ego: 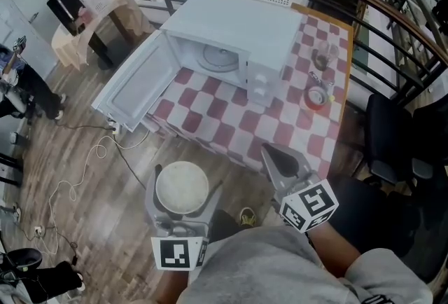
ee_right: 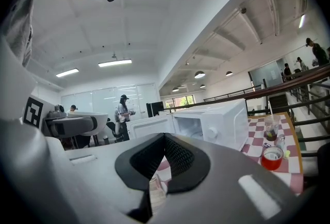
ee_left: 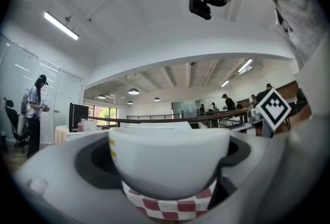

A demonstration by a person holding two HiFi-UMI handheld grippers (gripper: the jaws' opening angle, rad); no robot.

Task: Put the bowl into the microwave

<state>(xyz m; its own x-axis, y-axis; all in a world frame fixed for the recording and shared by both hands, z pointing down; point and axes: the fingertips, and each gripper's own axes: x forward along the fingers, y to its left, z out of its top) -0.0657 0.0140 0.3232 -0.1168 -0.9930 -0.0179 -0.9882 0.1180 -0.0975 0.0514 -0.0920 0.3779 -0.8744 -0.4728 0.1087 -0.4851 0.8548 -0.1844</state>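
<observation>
The bowl (ee_left: 167, 158) is in my left gripper (ee_left: 167, 169) but not yet in the microwave (ego: 234, 33). I judge the pick-up done, with the carry and the setting-down left.

My left jaws stand wide apart, one on each side of the bowl's wall and pressed against it. The white bowl sits upright between them and, in the head view, looks empty. My right gripper (ee_right: 165, 139) carries nothing: its jaws are brought together, dark pads meeting at the tip. It hangs just to the right of the left gripper, its tip about at the near edge of the table (ego: 231, 120).

Ahead of both pairs of jaws lies the table's red-and-white checked cloth. Beyond that, well apart from the bowl, the microwave stands with its door (ego: 136, 89) swung fully open toward the left-jaw side. The cavity faces me, and the turntable (ego: 219, 56) inside is bare. Far off past the right jaws stand a red round thing (ego: 316, 96) and a glass (ego: 322, 57), clear of the path as far as I can judge.

What remains is to bring the bowl forward over the cloth, through the opening and onto the turntable, then let go.
</observation>
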